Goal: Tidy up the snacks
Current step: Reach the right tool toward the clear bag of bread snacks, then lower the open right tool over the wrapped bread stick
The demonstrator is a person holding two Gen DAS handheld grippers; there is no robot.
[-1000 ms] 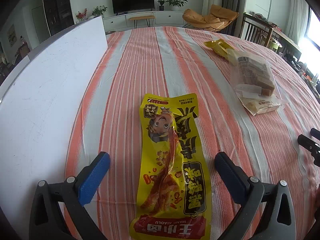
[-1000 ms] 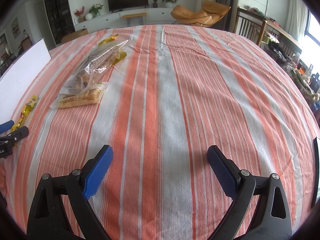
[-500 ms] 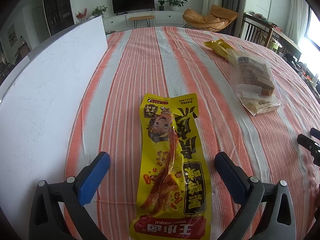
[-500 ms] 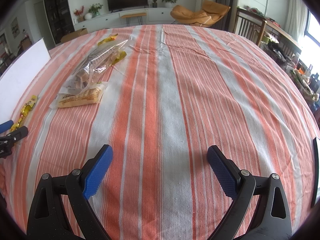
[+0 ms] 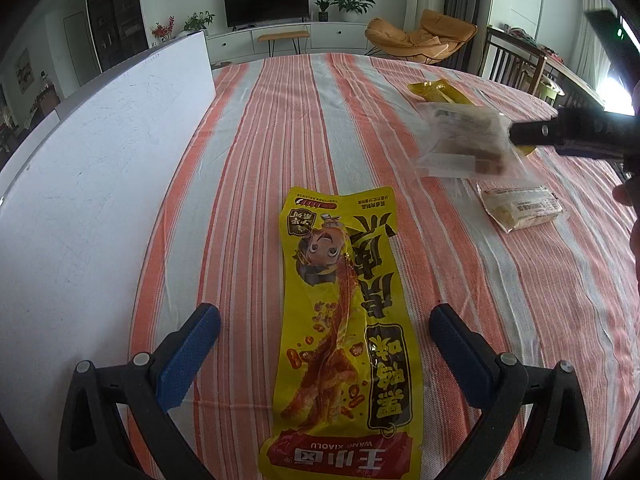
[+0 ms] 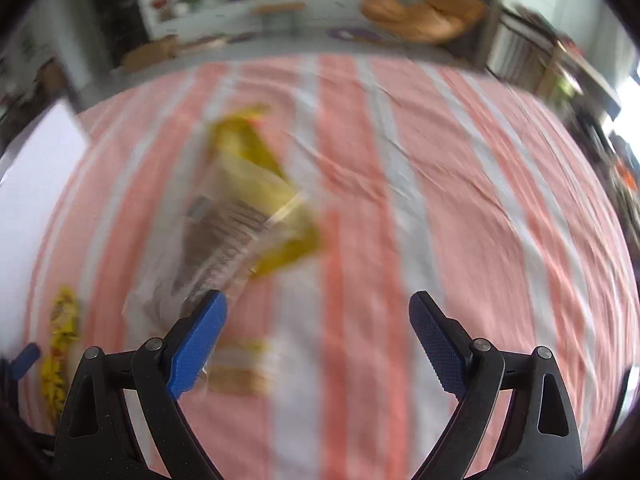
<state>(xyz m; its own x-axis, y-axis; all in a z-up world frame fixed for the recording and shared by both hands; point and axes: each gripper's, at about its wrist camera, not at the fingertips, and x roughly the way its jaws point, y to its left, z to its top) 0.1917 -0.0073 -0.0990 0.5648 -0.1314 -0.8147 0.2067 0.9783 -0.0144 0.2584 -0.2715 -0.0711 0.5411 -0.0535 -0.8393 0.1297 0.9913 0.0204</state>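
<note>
The left gripper [image 5: 324, 344] sits at the bottom of its frame with its jaws wide, and the yellow pack [image 5: 344, 336] lies flat on the striped cloth [image 5: 256, 152] right between the blue pads [image 5: 188, 354]. The pack's long axis runs straight up the frame, in line with the fingers, so the pads stand on either side of its narrow width; its near end reaches the bottom edge, its far end the centre of the frame. That makes the left gripper by far the nearer one to this pack, and a short drop with a squeeze across the width looks like all it needs. A white board [image 5: 92, 160] fills the left of the frame, touching nothing. The right gripper [image 6: 318, 340] is also wide and grips nothing; its view is smeared with blur. Just beyond its left pad [image 6: 196, 344], up and left of centre, lies a clear bag [image 6: 224, 248] of brown pieces, its long axis slanting up to the right, over a second yellow pack [image 6: 256, 168]. A small pale packet [image 6: 240, 376] lies between the right gripper's pads near the bottom. In the left view the right gripper's dark body enters from the right edge, beside the clear bag.
</note>
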